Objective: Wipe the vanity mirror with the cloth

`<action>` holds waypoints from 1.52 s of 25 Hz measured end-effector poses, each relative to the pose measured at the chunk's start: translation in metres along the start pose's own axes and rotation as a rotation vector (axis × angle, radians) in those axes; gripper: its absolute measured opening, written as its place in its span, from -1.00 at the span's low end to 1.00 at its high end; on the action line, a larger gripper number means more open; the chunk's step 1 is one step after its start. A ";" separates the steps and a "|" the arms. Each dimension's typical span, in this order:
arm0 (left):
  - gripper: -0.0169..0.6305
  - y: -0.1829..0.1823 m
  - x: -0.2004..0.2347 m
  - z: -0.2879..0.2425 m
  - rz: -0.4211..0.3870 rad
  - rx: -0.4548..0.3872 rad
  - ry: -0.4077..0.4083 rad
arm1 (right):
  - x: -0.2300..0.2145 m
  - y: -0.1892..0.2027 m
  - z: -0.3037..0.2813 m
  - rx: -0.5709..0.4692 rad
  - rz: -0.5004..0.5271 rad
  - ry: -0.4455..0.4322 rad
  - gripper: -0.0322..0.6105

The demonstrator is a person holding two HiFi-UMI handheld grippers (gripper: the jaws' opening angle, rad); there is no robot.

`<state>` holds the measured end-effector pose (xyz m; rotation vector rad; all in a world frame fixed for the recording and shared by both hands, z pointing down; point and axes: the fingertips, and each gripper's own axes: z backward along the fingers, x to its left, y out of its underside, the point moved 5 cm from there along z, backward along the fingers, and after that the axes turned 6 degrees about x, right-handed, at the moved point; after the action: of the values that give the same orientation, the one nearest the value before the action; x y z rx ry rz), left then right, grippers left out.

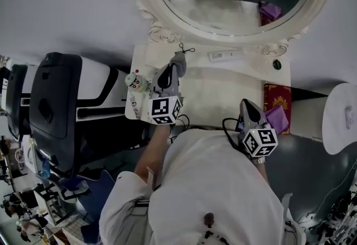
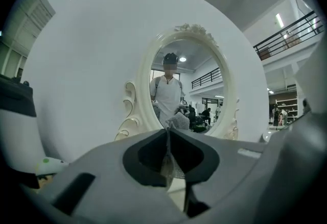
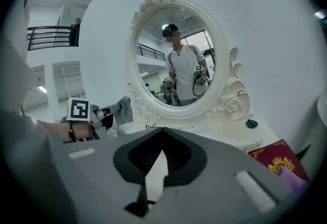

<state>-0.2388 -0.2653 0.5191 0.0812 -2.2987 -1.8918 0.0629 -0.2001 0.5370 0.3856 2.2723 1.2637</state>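
Left gripper [image 1: 174, 71]: jaws clamped on grey cloth [image 2: 168, 165], short of vanity mirror [image 1: 223, 12]; right gripper [image 1: 246, 107] closed, empty; wiping apparently not yet begun.

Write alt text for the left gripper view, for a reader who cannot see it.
The left tongs are shut on a thin grey cloth and point at an oval vanity mirror in a carved white frame that stands against a white wall. The glass reflects a person in a white shirt.
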 end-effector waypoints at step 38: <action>-0.88 -0.007 -0.092 0.160 0.099 0.023 0.411 | 0.122 0.007 0.032 -0.152 0.046 -0.180 -0.88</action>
<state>-0.1741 -0.0984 0.4744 0.3210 -2.0075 -1.6203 -0.0209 -0.1155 0.4933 0.4781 2.0134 1.3573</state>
